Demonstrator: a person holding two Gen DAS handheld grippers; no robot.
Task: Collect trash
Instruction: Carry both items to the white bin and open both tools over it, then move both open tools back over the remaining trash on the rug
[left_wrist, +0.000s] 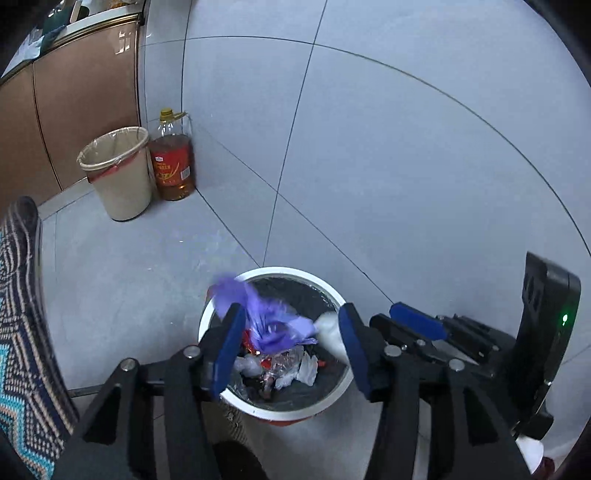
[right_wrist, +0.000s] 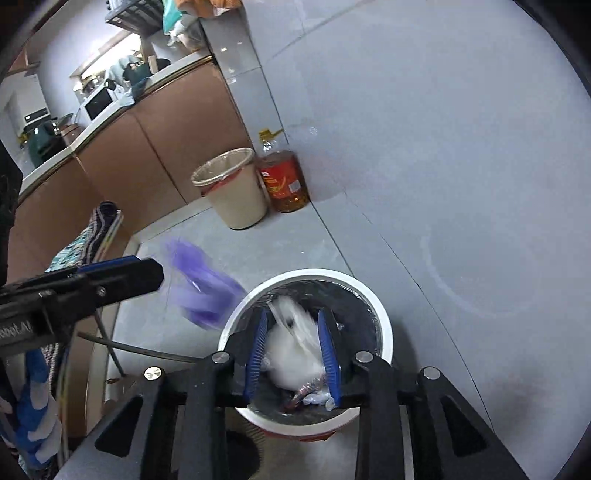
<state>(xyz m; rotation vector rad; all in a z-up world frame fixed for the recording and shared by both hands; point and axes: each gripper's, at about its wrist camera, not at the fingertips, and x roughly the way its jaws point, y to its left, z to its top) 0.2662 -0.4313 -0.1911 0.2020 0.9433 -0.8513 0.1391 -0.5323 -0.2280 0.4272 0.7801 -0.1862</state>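
Left gripper (left_wrist: 291, 347): jaws spread wide above the white bin, nothing pinched; a blurred purple plastic bag (left_wrist: 264, 321) hangs between the blue pads (left_wrist: 231, 350), close to the left one, though contact is unclear.
Right gripper (right_wrist: 293, 354): jaws parted, with a blurred white wad (right_wrist: 293, 347) between the blue fingers (right_wrist: 255, 354); I cannot tell whether they touch it.
White bin (left_wrist: 218, 314): round, black-lined, red lower band, standing on the grey tile floor (left_wrist: 406, 166) directly under both grippers.
Trash inside: crumpled clear wrappers (left_wrist: 291, 369), white scraps and red bits lying on the liner.
Beige bin (left_wrist: 118, 173): well apart, lined with clear plastic, against the brown cabinets (left_wrist: 74, 103).
Oil bottle (left_wrist: 173, 158): yellow cap, red label, upright just beside the beige bin.
Patterned cloth (left_wrist: 22, 314): draped at the left edge.
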